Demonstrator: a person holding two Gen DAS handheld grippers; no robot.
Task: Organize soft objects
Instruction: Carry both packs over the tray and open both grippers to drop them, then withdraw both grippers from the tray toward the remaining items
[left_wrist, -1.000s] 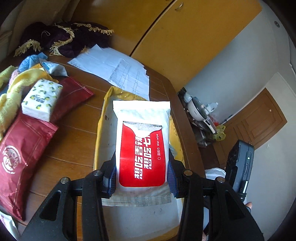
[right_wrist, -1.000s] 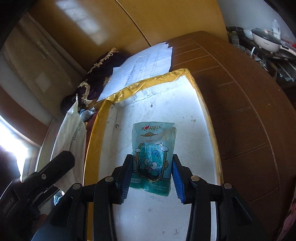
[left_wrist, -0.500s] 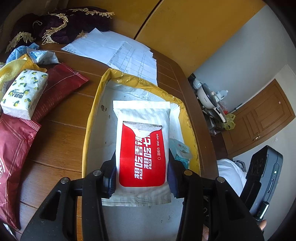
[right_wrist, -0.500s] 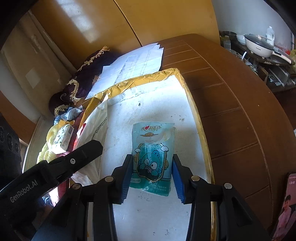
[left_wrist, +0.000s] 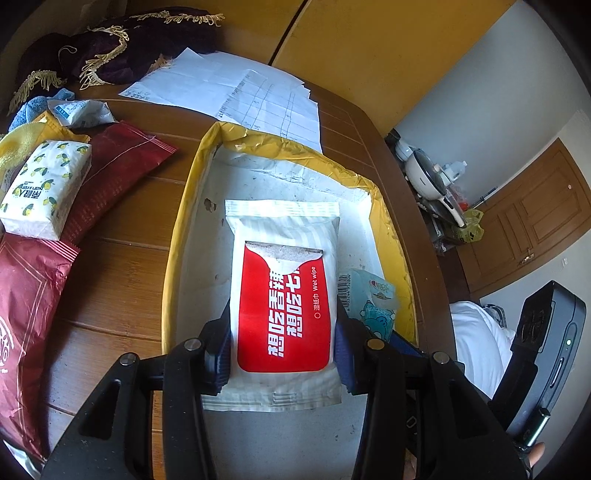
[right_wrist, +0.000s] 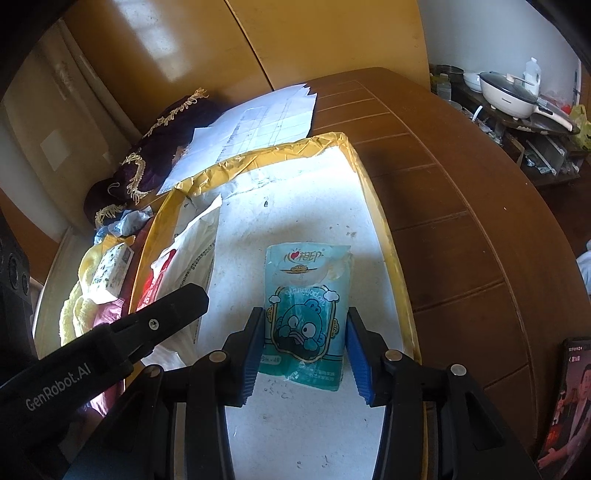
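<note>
**Two packs held over one tray**

The left claw (left_wrist: 282, 341) grips a red-and-white wet-wipe pack (left_wrist: 282, 295) above the yellow-rimmed white tray (left_wrist: 177, 236). Only the right view shows the right claw (right_wrist: 303, 349) pinching the teal cartoon tissue pouch (right_wrist: 306, 310) over the tray on the brown wooden desk (right_wrist: 461, 221).

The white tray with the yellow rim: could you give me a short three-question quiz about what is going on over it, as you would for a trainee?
1. True or false: the left tongs grip a red and white wet wipe pack.
2. What do the right tongs grip? A) lemon-print tissue pack B) teal cartoon tissue pack C) dark red pouch
3. Fill in: both packs are over the ____-rimmed tray.

Key: 1 true; 2 B; 3 yellow. The lemon-print tissue pack and the dark red pouch lie on the wooden table, outside the tray.
</note>
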